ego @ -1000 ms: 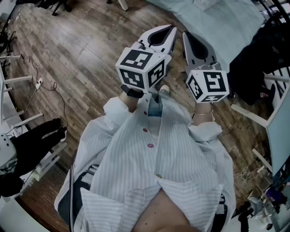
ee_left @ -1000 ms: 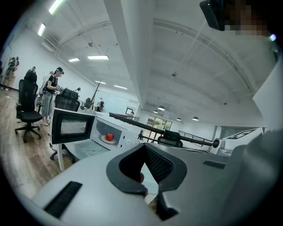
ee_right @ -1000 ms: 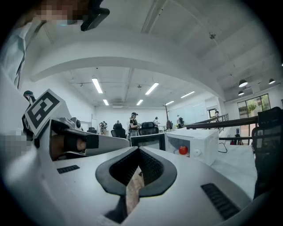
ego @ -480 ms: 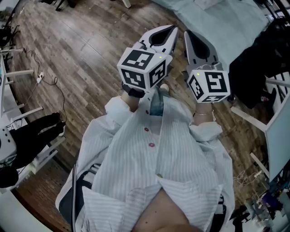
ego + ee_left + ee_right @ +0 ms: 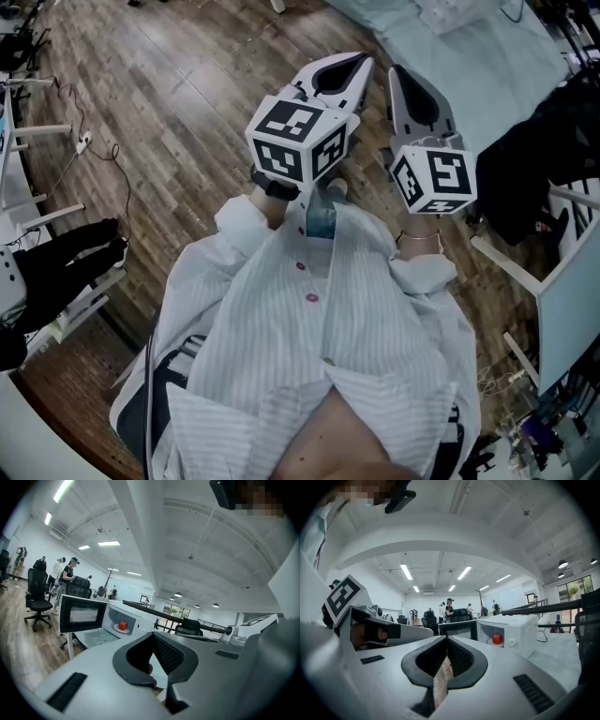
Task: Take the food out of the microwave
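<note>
The grey left gripper (image 5: 359, 60) and grey right gripper (image 5: 397, 71) are carried with jaws together and empty — the round red food (image 5: 497, 639) in the far, open white microwave (image 5: 520, 623) is judged unreached.

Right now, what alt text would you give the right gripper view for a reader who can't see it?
The right gripper, jaws shut and empty, fills the foreground, pointing toward a white microwave. Its door stands open, and a round red food sits on a plate inside; people stand far behind.
</note>
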`<state>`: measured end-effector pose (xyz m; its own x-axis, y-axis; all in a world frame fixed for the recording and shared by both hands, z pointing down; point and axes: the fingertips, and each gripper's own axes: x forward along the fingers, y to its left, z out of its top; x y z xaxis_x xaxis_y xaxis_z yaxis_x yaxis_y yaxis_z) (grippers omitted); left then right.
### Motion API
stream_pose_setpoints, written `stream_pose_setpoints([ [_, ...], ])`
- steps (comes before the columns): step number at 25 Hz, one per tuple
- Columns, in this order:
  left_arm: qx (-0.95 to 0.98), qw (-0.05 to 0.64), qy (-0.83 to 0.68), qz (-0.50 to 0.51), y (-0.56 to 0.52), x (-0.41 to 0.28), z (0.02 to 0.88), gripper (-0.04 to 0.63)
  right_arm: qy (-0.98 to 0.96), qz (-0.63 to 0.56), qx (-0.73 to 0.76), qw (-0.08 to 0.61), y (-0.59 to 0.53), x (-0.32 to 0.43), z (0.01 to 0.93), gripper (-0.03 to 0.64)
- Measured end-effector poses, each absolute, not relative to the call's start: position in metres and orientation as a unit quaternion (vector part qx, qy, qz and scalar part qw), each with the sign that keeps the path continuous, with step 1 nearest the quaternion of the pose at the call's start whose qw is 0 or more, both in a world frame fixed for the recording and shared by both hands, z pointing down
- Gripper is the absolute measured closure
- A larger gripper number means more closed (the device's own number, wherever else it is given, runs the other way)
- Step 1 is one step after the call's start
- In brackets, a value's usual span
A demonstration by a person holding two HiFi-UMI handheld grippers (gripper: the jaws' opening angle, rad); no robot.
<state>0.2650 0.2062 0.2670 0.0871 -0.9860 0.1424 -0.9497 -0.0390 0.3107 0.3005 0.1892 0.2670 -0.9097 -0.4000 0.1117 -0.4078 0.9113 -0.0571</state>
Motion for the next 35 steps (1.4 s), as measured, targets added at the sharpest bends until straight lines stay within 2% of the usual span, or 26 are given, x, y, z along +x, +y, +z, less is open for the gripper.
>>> stream_pose_setpoints([
  [21, 0.761, 0.168, -0.625, -0.045, 0.058, 0.063, 0.273, 0.588, -0.963, 0.051, 0.261, 0.054, 0.04, 0.102, 0.273, 0.584],
  [35, 0.787, 0.201, -0.583, -0.03, 0.001, 0.012, 0.308, 0.588, -0.933, 0.092, 0.34, 0.073, -0.026, 0.077, 0.308, 0.584],
])
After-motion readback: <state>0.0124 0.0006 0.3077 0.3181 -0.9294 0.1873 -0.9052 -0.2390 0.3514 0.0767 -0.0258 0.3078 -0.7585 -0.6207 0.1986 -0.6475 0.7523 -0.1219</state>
